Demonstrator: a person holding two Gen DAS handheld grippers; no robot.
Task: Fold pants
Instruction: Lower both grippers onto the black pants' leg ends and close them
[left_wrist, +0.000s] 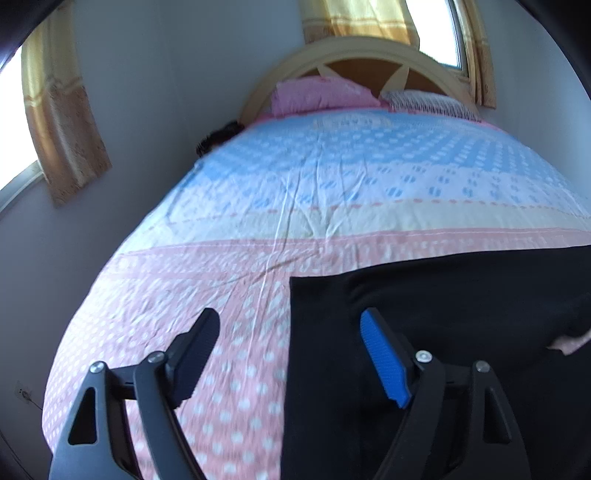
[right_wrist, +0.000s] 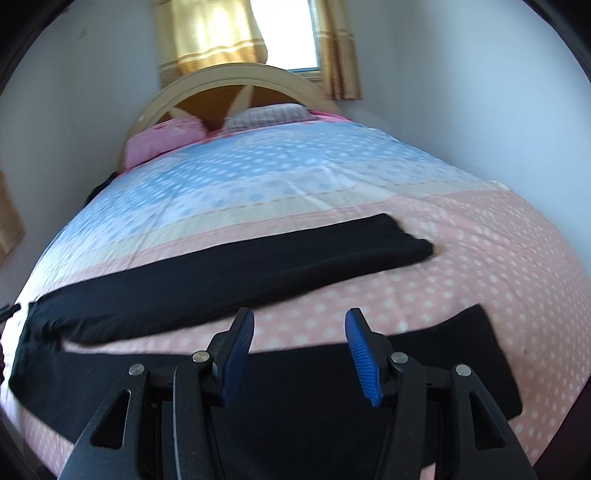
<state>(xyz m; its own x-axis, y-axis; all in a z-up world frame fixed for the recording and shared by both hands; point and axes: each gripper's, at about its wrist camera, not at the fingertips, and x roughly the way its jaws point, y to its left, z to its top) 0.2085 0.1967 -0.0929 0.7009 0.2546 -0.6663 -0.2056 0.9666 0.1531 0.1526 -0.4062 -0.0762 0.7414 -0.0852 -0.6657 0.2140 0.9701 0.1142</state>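
Black pants (right_wrist: 229, 273) lie spread flat across the near end of the bed, the waist at the left and the two legs stretching to the right, apart in a V. In the left wrist view the waist end (left_wrist: 443, 332) fills the lower right. My left gripper (left_wrist: 291, 325) is open and empty, hovering over the waist's left edge, its right finger above the black cloth. My right gripper (right_wrist: 299, 325) is open and empty, above the near leg (right_wrist: 424, 369).
The bed sheet (right_wrist: 480, 258) is pink with white dots near me, blue and white farther off. Pillows (right_wrist: 166, 142) and a wooden headboard (right_wrist: 236, 79) are at the far end. Walls flank the bed; curtained windows (left_wrist: 59, 122) are to the left and behind.
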